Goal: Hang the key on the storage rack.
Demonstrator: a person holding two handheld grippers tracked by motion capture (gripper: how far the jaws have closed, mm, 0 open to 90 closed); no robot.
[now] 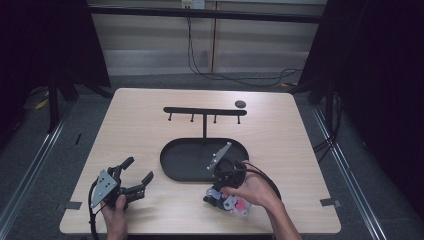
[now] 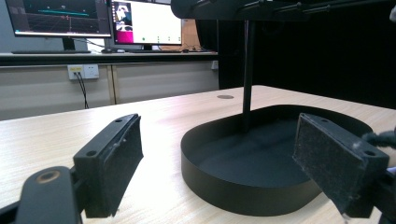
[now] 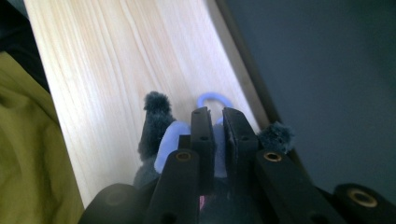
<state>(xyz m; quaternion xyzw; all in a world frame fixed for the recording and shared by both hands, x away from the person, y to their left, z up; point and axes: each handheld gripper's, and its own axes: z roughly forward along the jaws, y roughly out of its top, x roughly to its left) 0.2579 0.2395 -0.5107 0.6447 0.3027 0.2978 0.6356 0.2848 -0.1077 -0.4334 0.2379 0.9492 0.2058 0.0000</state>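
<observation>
Plush, grey-and-pale-blue toy [image 1: 229, 201] lay on the tabletop [image 1: 150, 135] just in front of the black oval tray [image 1: 172, 162], near its right end. Right gripper [image 3: 216, 122] had its fingers pressed onto the toy's blue part, a small loop showing past the tips. Left gripper [image 1: 138, 175] rested left of the tray, fingers spread and empty. Hook rack [image 1: 205, 111] rising from the tray carried nothing. Judgement: toy grasped but not lifted; any hanging or placing was not yet done.

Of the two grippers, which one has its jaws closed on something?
The right gripper: its jaws pinch a small plush toy. The left gripper stands wide open, holding nothing.
</observation>
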